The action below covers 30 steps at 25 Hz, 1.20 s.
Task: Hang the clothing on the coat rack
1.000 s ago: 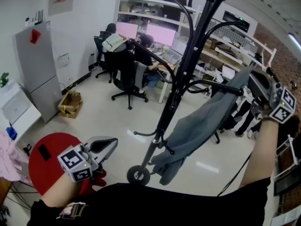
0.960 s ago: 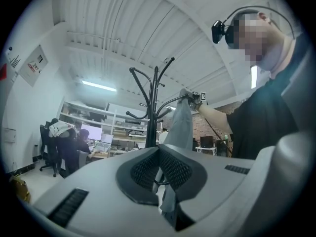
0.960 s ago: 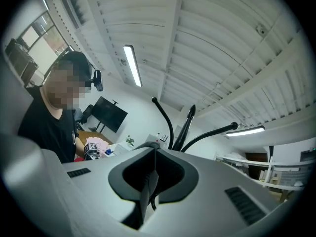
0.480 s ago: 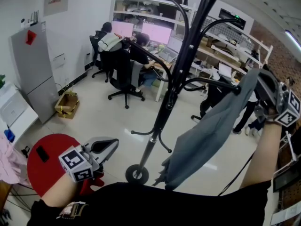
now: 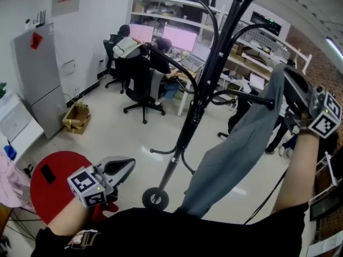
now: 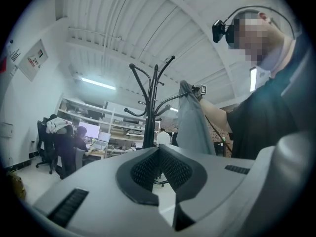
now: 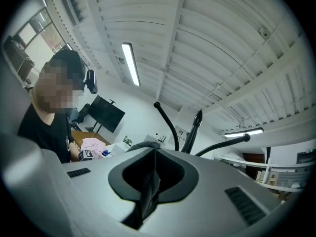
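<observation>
Right gripper (image 5: 285, 78) was pinched on the top edge of the grey garment (image 5: 236, 149), with a fold of the fabric clamped between its jaws in the right gripper view. The garment was held high to the right of the black coat rack (image 5: 208, 76), by the tip of one hook arm (image 5: 252, 98), and hung in a long drape towards the floor. Left gripper (image 5: 122, 167) was low over the red round table (image 5: 51, 189), its jaws pressed together on nothing.
</observation>
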Each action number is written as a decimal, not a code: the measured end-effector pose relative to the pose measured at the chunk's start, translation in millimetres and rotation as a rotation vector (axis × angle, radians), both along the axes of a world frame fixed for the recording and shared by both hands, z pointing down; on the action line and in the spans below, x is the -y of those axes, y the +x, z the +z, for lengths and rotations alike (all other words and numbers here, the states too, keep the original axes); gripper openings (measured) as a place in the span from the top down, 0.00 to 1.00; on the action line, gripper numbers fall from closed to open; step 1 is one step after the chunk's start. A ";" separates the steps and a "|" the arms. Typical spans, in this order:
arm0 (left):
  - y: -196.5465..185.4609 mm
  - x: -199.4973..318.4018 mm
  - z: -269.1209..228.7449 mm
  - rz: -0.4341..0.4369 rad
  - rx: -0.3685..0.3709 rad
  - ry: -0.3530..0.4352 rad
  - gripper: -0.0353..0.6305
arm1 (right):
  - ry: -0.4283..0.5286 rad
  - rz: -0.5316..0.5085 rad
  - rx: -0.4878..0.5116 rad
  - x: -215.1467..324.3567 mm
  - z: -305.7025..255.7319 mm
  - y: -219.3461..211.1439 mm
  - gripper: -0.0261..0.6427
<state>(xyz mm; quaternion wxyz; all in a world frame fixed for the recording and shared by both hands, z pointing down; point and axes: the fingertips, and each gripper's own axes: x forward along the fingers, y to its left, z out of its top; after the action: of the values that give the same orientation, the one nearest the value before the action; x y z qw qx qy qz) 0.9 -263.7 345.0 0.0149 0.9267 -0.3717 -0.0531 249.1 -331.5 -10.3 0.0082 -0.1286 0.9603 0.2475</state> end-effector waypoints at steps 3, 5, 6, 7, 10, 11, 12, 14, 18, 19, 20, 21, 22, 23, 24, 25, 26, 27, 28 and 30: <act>-1.9 0.9 1.5 -0.006 -0.006 -0.014 0.94 | 0.009 0.019 -0.012 -1.7 -5.2 -13.6 0.95; -3.3 3.0 2.3 -0.009 -0.012 -0.018 0.94 | 0.030 0.073 -0.033 5.2 -10.4 -27.1 0.95; -3.4 4.0 2.6 -0.008 -0.014 -0.017 0.94 | 0.044 0.110 -0.055 11.4 -11.6 -33.8 0.95; -3.0 4.5 2.8 -0.006 -0.015 -0.017 0.94 | 0.058 0.148 -0.083 18.4 -11.5 -40.3 0.95; 0.0 3.4 2.3 0.002 -0.016 -0.022 0.94 | 0.090 0.237 -0.177 37.3 -3.9 -55.8 0.95; 0.7 3.1 2.3 0.003 -0.017 -0.023 0.94 | 0.091 0.253 -0.205 43.8 0.5 -57.6 0.95; 1.0 3.1 2.6 0.004 -0.018 -0.024 0.94 | 0.082 0.260 -0.226 50.1 5.1 -57.5 0.95; 0.7 3.4 3.9 0.003 -0.019 -0.026 0.94 | 0.044 0.245 -0.229 56.5 10.6 -54.9 0.95; -1.3 1.5 6.8 0.000 -0.017 -0.031 0.94 | 0.010 0.227 -0.185 47.4 13.6 -40.1 0.95; -1.7 1.1 7.3 0.000 -0.017 -0.033 0.94 | 0.014 0.233 -0.183 43.8 14.4 -36.4 0.94; -2.1 0.9 7.6 -0.001 -0.017 -0.034 0.94 | 0.015 0.237 -0.185 41.5 16.3 -31.4 0.94; -2.5 0.9 7.9 -0.001 -0.016 -0.036 0.94 | 0.013 0.238 -0.191 40.4 19.2 -25.1 0.94; -2.9 1.0 8.0 -0.001 -0.015 -0.038 0.94 | 0.013 0.242 -0.198 39.5 21.9 -19.0 0.94; -3.3 0.9 8.0 0.000 -0.014 -0.038 0.94 | 0.017 0.246 -0.202 37.6 23.5 -14.1 0.94; -3.4 0.5 7.9 0.000 -0.014 -0.038 0.94 | 0.024 0.248 -0.201 34.3 23.7 -10.6 0.94; -3.2 -0.2 7.5 0.002 -0.014 -0.037 0.94 | 0.032 0.248 -0.192 29.2 22.3 -8.4 0.94; -3.0 -1.0 7.0 0.003 -0.014 -0.035 0.94 | 0.043 0.249 -0.177 22.7 19.6 -6.6 0.94; -2.8 -1.8 6.3 0.005 -0.014 -0.034 0.94 | 0.052 0.248 -0.161 15.9 17.2 -3.5 0.94; -2.9 -2.3 5.7 0.006 -0.013 -0.034 0.94 | 0.058 0.243 -0.148 9.4 16.3 1.1 0.94; -3.3 -2.6 5.0 0.007 -0.011 -0.033 0.94 | 0.068 0.233 -0.148 -1.8 20.0 10.9 0.95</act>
<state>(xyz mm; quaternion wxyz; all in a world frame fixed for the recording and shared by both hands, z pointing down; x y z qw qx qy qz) -2.4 -261.0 350.1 0.0326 0.9274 -0.3691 -0.0521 260.0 -329.6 9.7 -0.0873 -0.2203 0.9279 0.2879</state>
